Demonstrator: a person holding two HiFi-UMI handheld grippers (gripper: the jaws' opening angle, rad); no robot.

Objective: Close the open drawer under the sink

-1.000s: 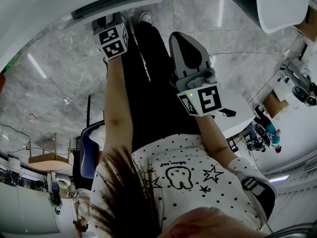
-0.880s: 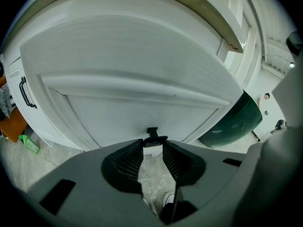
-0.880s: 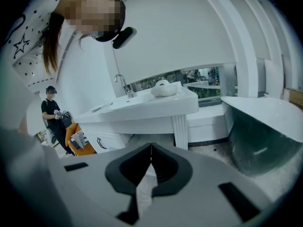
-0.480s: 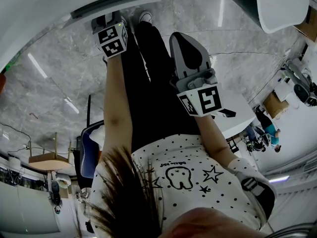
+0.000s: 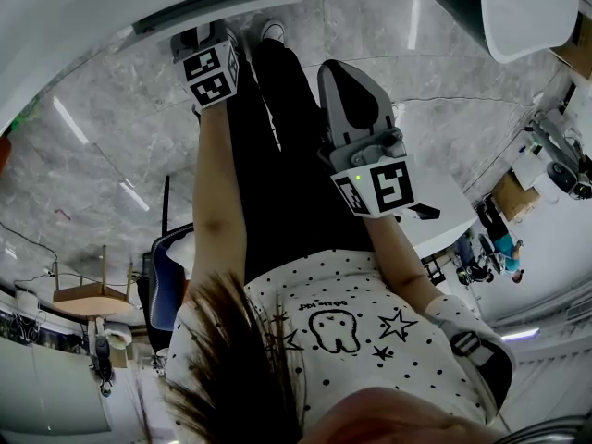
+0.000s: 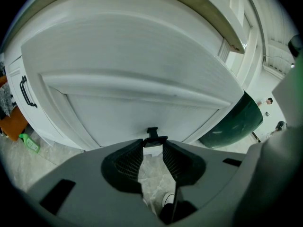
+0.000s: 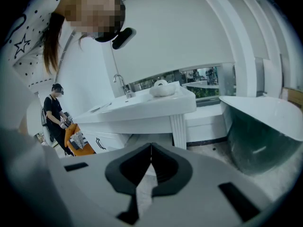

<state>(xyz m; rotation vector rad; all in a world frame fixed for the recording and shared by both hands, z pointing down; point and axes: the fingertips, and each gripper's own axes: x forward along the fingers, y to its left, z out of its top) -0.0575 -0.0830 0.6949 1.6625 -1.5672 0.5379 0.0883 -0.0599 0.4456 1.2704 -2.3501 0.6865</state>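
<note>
Two grippers are in view, and almost nothing has been altered over the last second: in the head view both are held where they were, with only a slight drift of the right one. The left gripper point(image 6: 154, 144) is kept clamped on the small black handle point(image 6: 152, 132) of the white drawer point(image 6: 137, 74), the crossbar being pinched from both sides by its fingers. The drawer front is met straight ahead of that gripper, beneath an overhanging counter edge point(image 6: 208, 20); whether it is fully home cannot be told. The right gripper point(image 7: 151, 145) is held aside, its fingers pressed together on nothing, and is pointed towards a white basin point(image 7: 142, 109) with a tap point(image 7: 120, 85). Since no travel has been registered, the push is judged either finished or not yet begun, and the handle should be released only once the front is seen flush.
</note>
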